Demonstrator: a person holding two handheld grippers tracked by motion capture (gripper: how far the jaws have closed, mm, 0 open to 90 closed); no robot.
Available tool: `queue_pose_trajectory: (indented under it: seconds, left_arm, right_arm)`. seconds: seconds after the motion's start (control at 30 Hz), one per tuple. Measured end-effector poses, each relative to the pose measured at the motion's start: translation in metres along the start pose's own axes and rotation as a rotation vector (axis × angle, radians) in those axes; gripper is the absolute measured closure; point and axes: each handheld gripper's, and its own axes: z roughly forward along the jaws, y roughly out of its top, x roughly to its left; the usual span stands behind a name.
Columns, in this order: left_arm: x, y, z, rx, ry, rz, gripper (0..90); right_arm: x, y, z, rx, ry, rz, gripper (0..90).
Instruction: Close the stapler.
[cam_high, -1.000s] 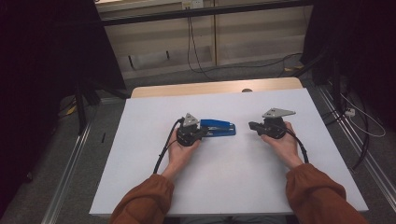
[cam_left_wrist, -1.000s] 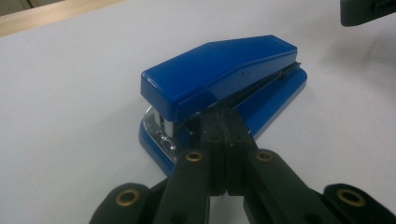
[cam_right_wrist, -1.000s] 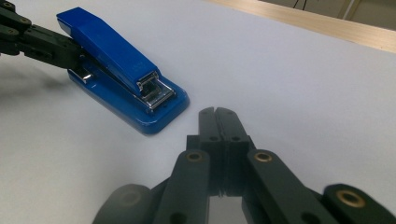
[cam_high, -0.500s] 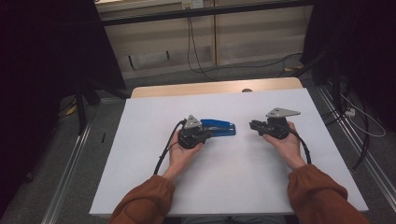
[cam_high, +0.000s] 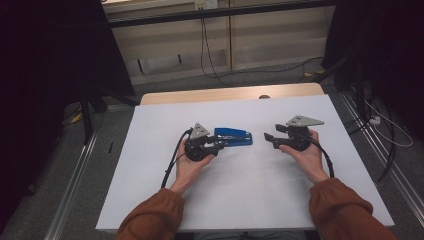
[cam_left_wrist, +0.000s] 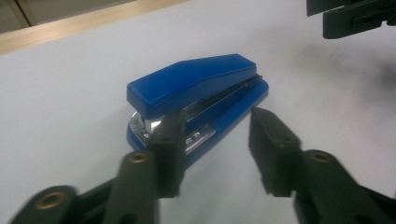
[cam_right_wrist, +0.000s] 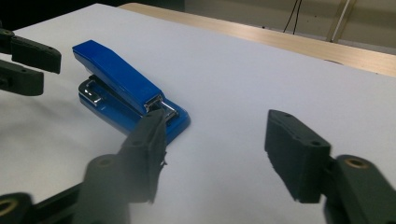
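So, a blue stapler (cam_high: 233, 136) is lying flat on the white desk (cam_high: 250, 200), roughly in the middle and a bit toward the far side, its long axis running left to right in the high view. Nothing is holding it right now — it just rests on the surface.

The left hand-held gripper (cam_high: 220, 145) sits right at the stapler's left end, pointing along it. In the left gripper view its jaws have just been opening and stand apart; the stapler's near end lies just ahead of them, one jaw overlapping its metal end, but whether that jaw touches I can't tell. The pads aren't squeezing it.

The right hand-held gripper (cam_high: 268, 138) is off to the right, pointing back toward the stapler with a bare strip of desk between the two. Its jaws have just been opening too — in the right gripper view they're spread wide with nothing between them, and the stapler lies farther ahead on the left side.

Both of the person's forearms, in rust-coloured sleeves (cam_high: 150, 217), come in from the near edge.
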Motion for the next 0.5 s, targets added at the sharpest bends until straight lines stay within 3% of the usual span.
queue_pose_trajectory:
  seconds: [0.1, 0.33, 0.5]
  left_arm:
    - [0.000, 0.001, -0.004, -0.003, 0.040, -0.006, 32.8]
    - [0.000, 0.001, -0.011, -0.024, 0.060, -0.003, 11.5]
    - [-0.003, 0.003, -0.018, -0.052, 0.029, -0.019, 4.1]
  right_arm:
    - [0.002, 0.001, 0.000, -0.008, -0.005, -0.001, 26.4]
    - [0.007, 0.002, -0.002, 0.001, -0.010, 0.009, 3.0]
    - [0.011, 0.003, -0.009, -0.035, -0.022, 0.023, 3.0]
